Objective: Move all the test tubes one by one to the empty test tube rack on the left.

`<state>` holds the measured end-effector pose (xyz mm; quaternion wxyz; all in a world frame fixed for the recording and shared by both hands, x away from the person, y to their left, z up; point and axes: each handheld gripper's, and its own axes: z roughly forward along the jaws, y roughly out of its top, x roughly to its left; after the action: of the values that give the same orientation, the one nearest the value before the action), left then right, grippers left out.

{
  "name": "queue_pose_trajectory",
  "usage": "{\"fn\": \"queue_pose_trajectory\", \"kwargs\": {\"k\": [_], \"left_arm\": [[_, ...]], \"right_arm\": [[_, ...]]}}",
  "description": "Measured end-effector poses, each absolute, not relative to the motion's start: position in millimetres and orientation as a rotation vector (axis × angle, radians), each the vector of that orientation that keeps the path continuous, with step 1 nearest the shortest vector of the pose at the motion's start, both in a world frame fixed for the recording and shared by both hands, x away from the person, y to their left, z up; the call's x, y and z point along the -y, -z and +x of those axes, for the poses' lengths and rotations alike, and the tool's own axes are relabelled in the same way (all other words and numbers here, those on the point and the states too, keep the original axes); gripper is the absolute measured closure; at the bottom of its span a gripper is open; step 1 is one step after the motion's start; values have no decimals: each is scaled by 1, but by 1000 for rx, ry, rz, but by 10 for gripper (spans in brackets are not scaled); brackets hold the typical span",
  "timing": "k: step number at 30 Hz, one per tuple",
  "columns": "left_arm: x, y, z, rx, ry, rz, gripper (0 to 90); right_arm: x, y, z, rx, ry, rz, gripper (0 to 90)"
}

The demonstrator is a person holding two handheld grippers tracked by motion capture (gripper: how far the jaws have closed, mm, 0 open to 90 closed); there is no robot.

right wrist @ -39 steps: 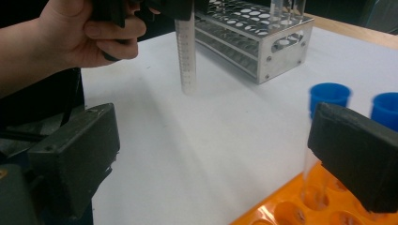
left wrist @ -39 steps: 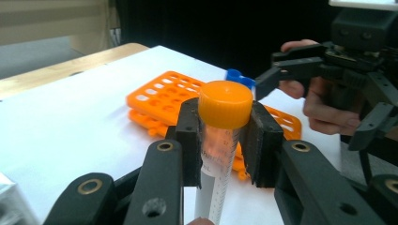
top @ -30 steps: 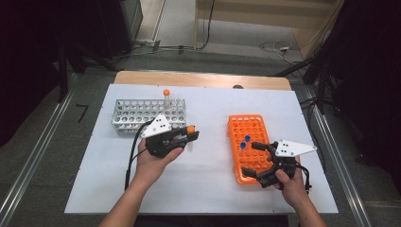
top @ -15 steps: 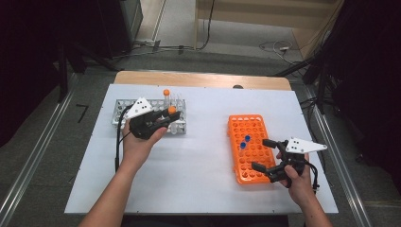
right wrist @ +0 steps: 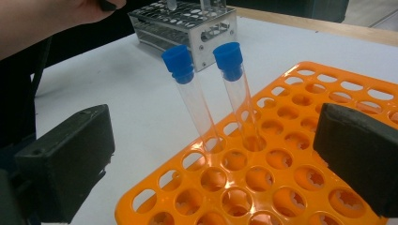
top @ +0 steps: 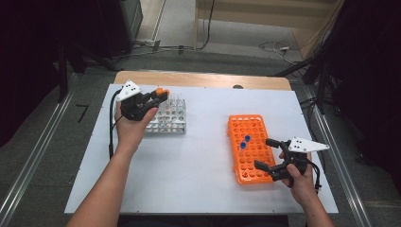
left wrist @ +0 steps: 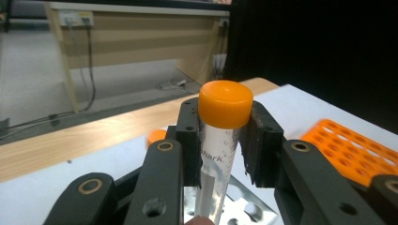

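Note:
My left gripper [top: 155, 98] is shut on a clear tube with an orange cap [left wrist: 225, 104], held upright between the pads [left wrist: 189, 140]. It hovers over the metal tube rack [top: 166, 124] at the back left. A second orange cap [left wrist: 157, 136] shows blurred behind the jaws. My right gripper [top: 264, 152] stands open at the near right edge of the orange rack [top: 251, 166]. Nothing is between its pads [right wrist: 65, 164]. Two blue-capped tubes [right wrist: 180, 61] [right wrist: 228, 58] lean in the orange rack [right wrist: 291, 187] just ahead of that gripper.
The metal rack [right wrist: 187, 23] lies beyond the orange one, with a forearm beside it. The white table top [top: 203, 156] spreads between the two racks. A wooden strip [top: 203, 79] runs along the far edge, with cables on the floor behind.
My left gripper carried the orange-capped tube from the middle of the table back and left to over the metal rack. The right gripper drifted slightly right along the orange rack's near edge.

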<state>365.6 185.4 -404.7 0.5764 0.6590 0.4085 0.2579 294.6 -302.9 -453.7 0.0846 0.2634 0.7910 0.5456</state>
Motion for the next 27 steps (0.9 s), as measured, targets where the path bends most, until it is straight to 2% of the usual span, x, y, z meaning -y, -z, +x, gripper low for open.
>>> {"fn": "queue_pose_trajectory", "kwargs": {"k": [10,18,27], "left_arm": [[-195,410,397,-1032,-663,1514,712],[-197,416,413,-1063,-655,1480,712],[-190,428,419,-1112,-632,1550,710]], "right_arm": [[306,455,296,-2352,-1634,805,0],[308,456,296,-2348,-1635,811,0],[309,458,297,-2345,-1639,817,0]]}}
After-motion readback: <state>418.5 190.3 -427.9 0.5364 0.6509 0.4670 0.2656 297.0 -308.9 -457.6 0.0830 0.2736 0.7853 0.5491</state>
